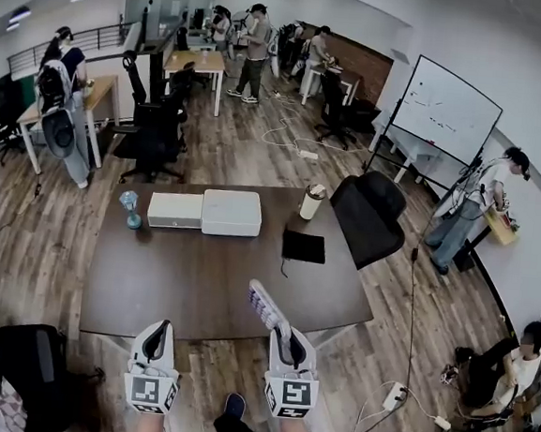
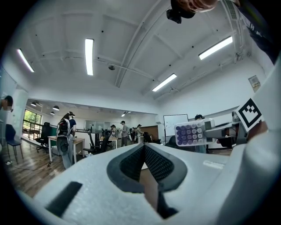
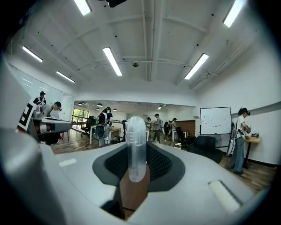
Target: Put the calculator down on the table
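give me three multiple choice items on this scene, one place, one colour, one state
1. Where is the calculator?
A on the table
B in the right gripper
C on a chair

2. Its keys are:
A purple
B red
C green

3. The left gripper is:
A empty
B holding a cup
C holding a box

Answers: 1 B, its jaws clamp the calculator in the air; 2 A, the left gripper view shows purple keys; 3 A, nothing stands between its jaws.
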A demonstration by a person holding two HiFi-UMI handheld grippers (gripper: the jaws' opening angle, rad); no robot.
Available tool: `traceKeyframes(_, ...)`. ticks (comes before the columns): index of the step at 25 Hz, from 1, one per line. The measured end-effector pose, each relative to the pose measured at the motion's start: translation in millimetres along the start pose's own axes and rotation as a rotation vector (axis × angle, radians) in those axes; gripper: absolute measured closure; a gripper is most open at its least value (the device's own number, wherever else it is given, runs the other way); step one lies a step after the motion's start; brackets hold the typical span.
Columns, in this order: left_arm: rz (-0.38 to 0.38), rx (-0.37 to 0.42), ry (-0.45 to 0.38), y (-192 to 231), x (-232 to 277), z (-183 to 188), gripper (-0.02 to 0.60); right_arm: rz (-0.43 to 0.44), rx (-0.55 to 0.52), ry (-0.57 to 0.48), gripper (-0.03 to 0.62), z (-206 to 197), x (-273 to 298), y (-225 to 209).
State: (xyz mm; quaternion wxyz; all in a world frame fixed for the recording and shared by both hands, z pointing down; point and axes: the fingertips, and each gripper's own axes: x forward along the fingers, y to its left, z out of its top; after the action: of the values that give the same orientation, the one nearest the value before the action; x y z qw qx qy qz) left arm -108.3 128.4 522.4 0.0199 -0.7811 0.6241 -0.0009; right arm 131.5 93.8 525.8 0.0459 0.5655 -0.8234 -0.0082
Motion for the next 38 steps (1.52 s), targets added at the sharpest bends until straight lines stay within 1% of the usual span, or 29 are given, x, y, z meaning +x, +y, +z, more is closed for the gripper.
traceKeyframes(4, 0.014, 0.013, 0.008, 4.4, 31.3, 5.3, 0.584, 0.018, 0.012, 0.007, 0.484, -1.2, 29.8, -15.0)
traceKeyframes(10, 0.018, 0.030, -0.009, 2.5, 79.5, 15.2, 0.584, 0.033, 0.015, 0.000, 0.484, 2.8, 69.7, -40.6)
traceKeyframes(15, 0.021, 0.032, -0.010, 1.0, 117.4, 15.6, 0.584, 0.044, 0.014, -0.007, 0.484, 5.0, 104.3, -60.8)
traceKeyframes(19, 0.034, 0.034, -0.014, 4.7, 136.2, 14.1, 0.584, 0.061, 0.016, -0.015, 0.484, 6.1, 129.4, -67.5)
traceKeyframes(25, 0.075, 0.038, 0.009, 19.3, 147.8, 8.7, 0.584, 0.087, 0.024, -0.009, 0.484, 4.9, 158.8, -69.1)
traceKeyframes(30, 0.104, 0.026, 0.015, 29.6, 152.9, 5.6, 0.584, 0.109, 0.025, 0.010, 0.484, -0.8, 169.8, -64.9)
traceKeyframes(35, 0.089, 0.032, 0.014, 36.4, 170.4, 1.2, 0.584, 0.113, 0.016, 0.014, 0.484, -5.4, 187.5, -61.9)
traceKeyframes(38, 0.088, 0.032, 0.001, 56.4, 183.0, 3.9, 0.584, 0.107, 0.014, 0.015, 0.484, -1.4, 207.2, -54.4)
